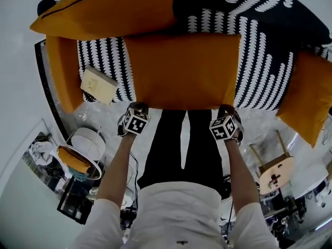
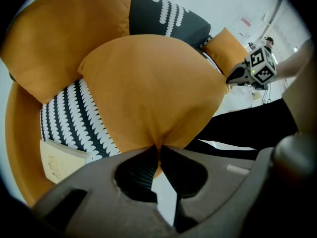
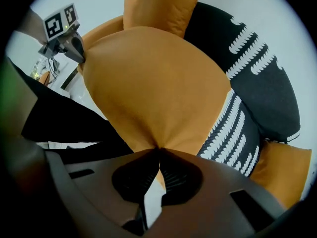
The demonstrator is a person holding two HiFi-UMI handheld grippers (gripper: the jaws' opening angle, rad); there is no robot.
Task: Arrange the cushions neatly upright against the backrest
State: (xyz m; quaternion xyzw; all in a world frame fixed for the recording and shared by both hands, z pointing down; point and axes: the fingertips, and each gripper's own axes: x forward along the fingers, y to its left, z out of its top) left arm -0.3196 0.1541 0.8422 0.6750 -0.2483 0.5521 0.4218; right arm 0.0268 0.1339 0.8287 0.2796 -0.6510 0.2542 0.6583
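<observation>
Now, in the head view, the orange cushion (image 1: 181,69) is stretching across the black-and-white sofa seat (image 1: 262,61). In the left gripper view, the left gripper (image 2: 158,150) is pinching one near corner tight in its jaws. In the right gripper view, the right gripper (image 3: 158,152) is pinching the other corner the same way.

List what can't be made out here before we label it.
- Patterned seat under the held orange cushion: head view, the cushion covers it.
- Print on the cream book: head view, too small.
- Top of the upper-left orange cushion: head view, cut off by the frame edge.
- Fabric depth inside the left tool and right tool: gripper views, the closed tools hide it.
</observation>
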